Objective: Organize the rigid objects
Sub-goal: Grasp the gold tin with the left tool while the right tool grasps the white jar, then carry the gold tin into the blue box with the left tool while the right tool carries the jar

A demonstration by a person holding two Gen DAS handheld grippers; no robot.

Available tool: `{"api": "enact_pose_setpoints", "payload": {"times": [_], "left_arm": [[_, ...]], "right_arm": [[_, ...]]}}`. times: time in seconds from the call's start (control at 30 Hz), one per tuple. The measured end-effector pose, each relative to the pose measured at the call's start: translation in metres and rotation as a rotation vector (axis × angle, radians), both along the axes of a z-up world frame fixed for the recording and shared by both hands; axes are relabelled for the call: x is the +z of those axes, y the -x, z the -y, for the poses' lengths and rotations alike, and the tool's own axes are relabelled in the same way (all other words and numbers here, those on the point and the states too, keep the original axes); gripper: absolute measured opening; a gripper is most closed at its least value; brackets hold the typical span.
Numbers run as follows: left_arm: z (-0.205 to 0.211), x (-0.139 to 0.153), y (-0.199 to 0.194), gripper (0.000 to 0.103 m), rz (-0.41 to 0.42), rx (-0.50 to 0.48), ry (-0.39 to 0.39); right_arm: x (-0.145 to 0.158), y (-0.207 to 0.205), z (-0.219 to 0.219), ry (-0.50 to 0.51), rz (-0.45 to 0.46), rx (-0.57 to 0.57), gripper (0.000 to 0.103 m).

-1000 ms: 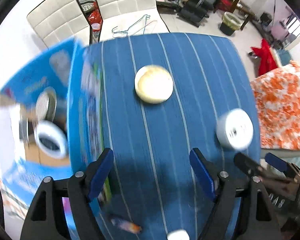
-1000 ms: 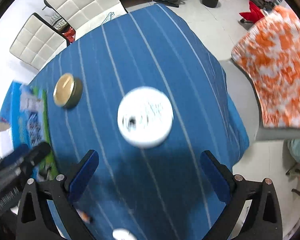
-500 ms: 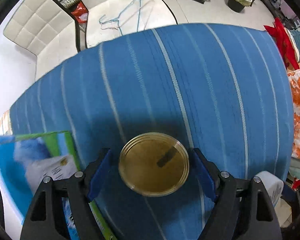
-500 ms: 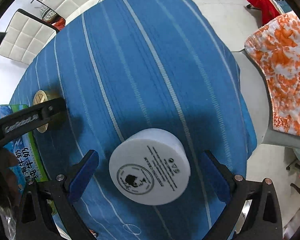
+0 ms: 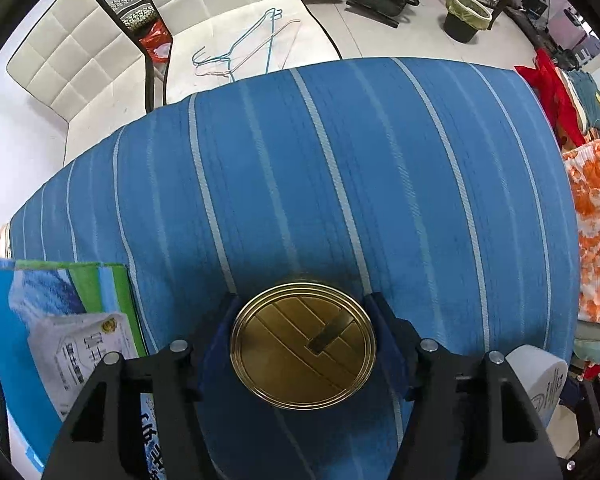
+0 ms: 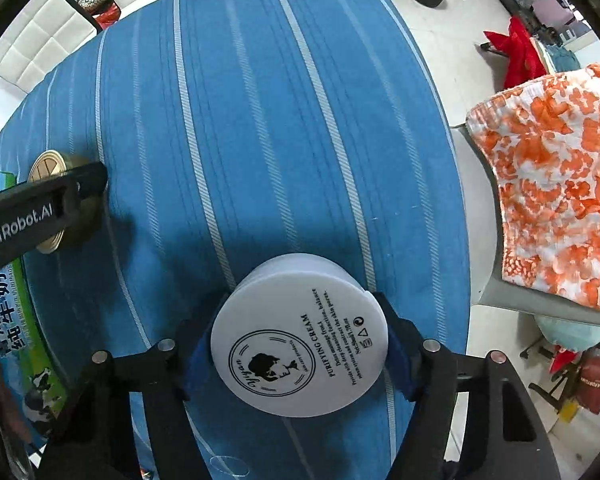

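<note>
— What do your tools look like from up here?

— Your left gripper [image 5: 303,344] has a matte black frame with cut-out windows, four round silver screw heads across its top, and dark blue fingers [image 5: 217,342].

— And the other one?

— Your right gripper [image 6: 300,344] is the same build: black arms, silver screws, blue pads [image 6: 198,354]. From its camera, the left one's side shows white "GenRobot.AI" lettering.

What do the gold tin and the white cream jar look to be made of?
Gold tin: likely metal, glossy; its ribbed lid reflects light and has a rolled rim.
White cream jar: probably plastic, matte opaque white with black printed text; no glare.
</note>
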State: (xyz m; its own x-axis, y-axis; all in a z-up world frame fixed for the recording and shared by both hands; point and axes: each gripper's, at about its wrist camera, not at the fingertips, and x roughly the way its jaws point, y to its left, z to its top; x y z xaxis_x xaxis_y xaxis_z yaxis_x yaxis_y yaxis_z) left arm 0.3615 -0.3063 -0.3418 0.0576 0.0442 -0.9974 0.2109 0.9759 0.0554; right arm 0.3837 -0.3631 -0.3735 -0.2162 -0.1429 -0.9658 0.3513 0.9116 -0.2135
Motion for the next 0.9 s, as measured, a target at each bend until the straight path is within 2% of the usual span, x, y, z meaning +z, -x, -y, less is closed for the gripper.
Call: {"api": "enact_pose_setpoints", "payload": {"times": [0.2,0.43,0.67,0.9], "left_arm": [[-0.012,0.001,0.006,0.062,0.009,0.001,0.001],[-0.015,0.028,0.022,0.062,0.048,-0.008,0.042],[-0.026,0.075,0.043,0.062,0.119,-0.019,0.109],[-0.055,0.137,0.061,0.062,0.211,-0.026,0.181]], "right_arm": [[0.005,0.004,-0.003,0.009,0.015,-0.003,0.071],[0.027,0.013,0.001,0.011,0.073,-0.008,0.071],[0.064,0.020,-0.013,0.028,0.140,0.016,0.071],[0.122,0.026,-0.046,0.042,0.237,0.050,0.071]]}}
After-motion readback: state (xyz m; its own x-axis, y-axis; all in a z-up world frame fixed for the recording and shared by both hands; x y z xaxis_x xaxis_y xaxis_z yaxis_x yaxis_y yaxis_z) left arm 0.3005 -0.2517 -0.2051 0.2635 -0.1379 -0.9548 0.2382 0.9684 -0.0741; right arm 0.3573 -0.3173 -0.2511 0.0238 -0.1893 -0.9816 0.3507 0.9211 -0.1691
